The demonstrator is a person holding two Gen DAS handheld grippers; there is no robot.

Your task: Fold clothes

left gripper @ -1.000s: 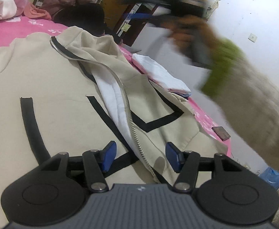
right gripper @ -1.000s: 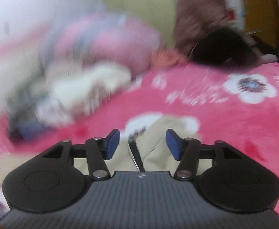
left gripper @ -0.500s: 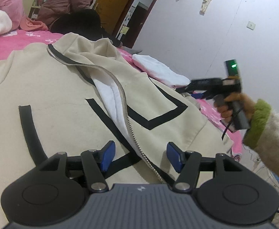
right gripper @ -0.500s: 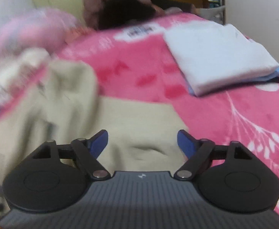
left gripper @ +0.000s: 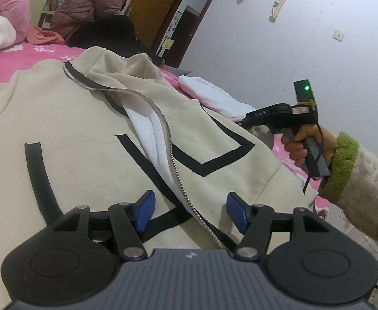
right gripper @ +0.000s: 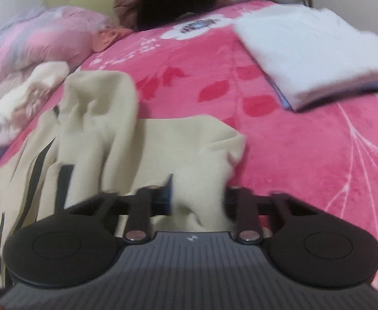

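While folded white laundry (right gripper: 315, 51) lies upper right on the pink blanket (right gripper: 305, 142), my right gripper (right gripper: 196, 196) has just closed on the cream jacket (left gripper: 85, 134) edge at centre; my left gripper (left gripper: 189, 213) hovers half-open over its zipper (left gripper: 173, 165).

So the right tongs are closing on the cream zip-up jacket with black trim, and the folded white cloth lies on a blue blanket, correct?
Not quite: the blanket is pink with a flower print, not blue, as the right wrist view shows. The rest holds: the right tongs have just been closing on a fold of the cream zip-up jacket with black trim, and the folded white cloth lies on the blanket.
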